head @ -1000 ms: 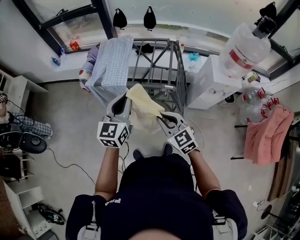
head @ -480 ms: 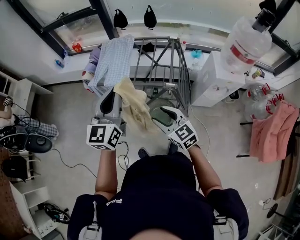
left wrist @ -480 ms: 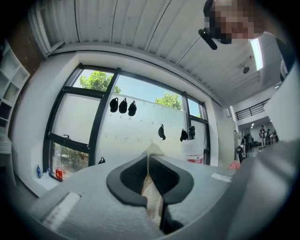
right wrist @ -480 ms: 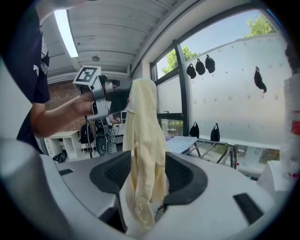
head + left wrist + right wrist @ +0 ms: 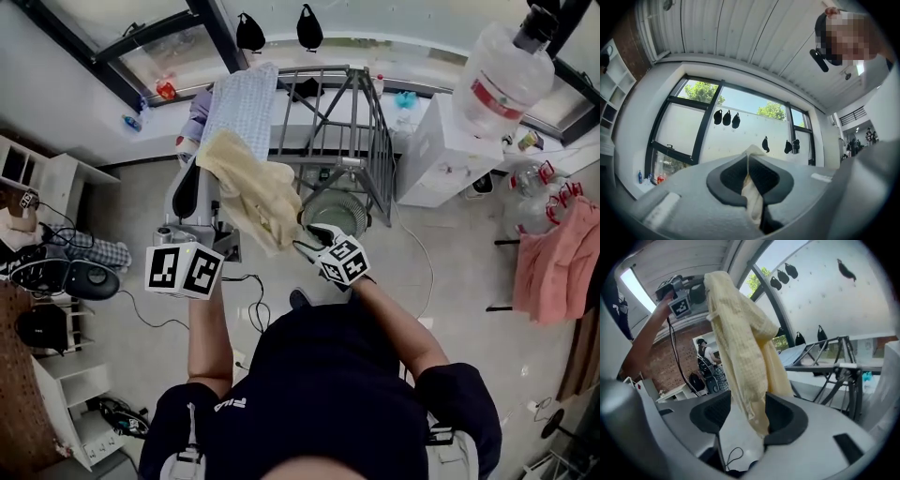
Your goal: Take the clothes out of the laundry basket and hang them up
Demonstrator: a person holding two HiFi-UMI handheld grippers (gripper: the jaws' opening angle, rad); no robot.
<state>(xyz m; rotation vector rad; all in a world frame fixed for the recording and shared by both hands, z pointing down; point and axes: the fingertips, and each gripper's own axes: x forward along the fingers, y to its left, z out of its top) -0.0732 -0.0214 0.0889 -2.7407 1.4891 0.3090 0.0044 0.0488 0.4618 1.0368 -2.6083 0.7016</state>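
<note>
A pale yellow garment (image 5: 248, 192) hangs from my left gripper (image 5: 199, 164), which is raised at the left and shut on the cloth's upper edge (image 5: 752, 201). The left gripper (image 5: 749, 159) points up at the windows. My right gripper (image 5: 307, 236) sits lower, at the garment's bottom end. In the right gripper view the yellow garment (image 5: 740, 348) dangles loosely between the parted jaws of the right gripper (image 5: 750, 413) and brushes the right pad (image 5: 780, 416); the jaws do not pinch it. The round laundry basket (image 5: 337, 211) stands on the floor under the rack.
A grey metal drying rack (image 5: 347, 122) stands ahead with a blue checked garment (image 5: 239, 108) draped on its left side. A white water dispenser (image 5: 441, 150) with a big bottle (image 5: 502, 80) stands right. A pink cloth (image 5: 553, 272) hangs far right. Shelves and cables lie left.
My right gripper let go of the yellow garment and its jaws parted. My left gripper rose and swung left, lifting the garment so that it hangs down full length.
</note>
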